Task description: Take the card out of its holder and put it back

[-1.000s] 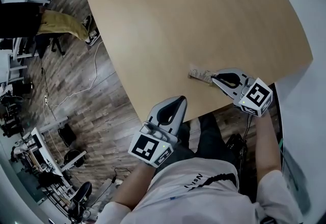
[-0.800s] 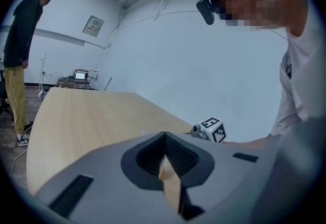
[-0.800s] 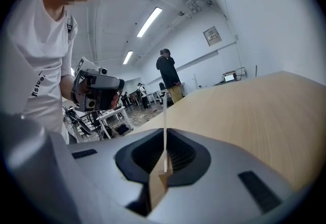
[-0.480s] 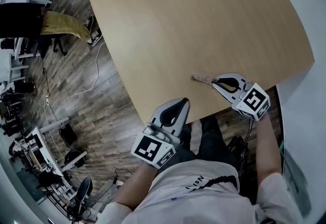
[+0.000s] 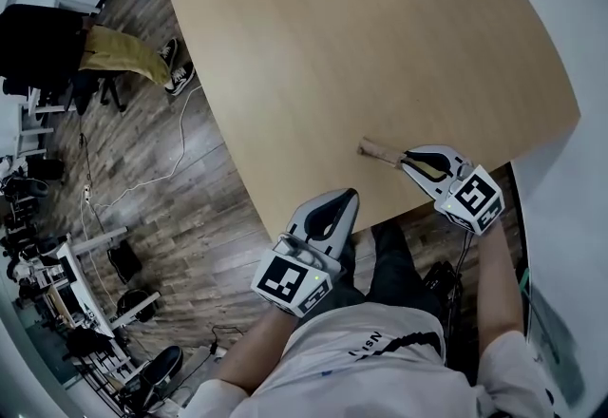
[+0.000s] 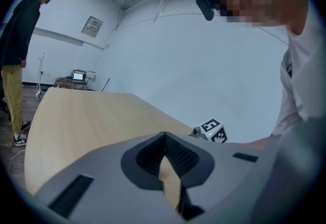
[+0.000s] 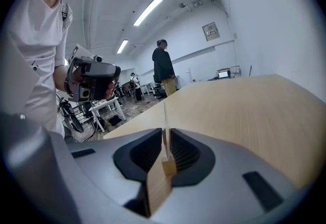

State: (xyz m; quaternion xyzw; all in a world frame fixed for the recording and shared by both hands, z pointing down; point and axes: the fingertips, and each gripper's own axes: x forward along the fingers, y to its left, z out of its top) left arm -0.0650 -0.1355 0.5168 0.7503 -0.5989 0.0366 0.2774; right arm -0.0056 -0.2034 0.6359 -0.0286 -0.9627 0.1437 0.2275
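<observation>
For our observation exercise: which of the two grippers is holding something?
The right gripper: it is shut on the thin card; the left gripper is shut, empty.

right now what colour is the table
Light tan wood grain all over; the table shows best in the head view.

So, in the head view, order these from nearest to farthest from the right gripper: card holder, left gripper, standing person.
1. Card holder, on the table, its card in the right gripper's jaws.
2. Left gripper, by the table's near edge.
3. Standing person, far upper left, on the floor.
</observation>
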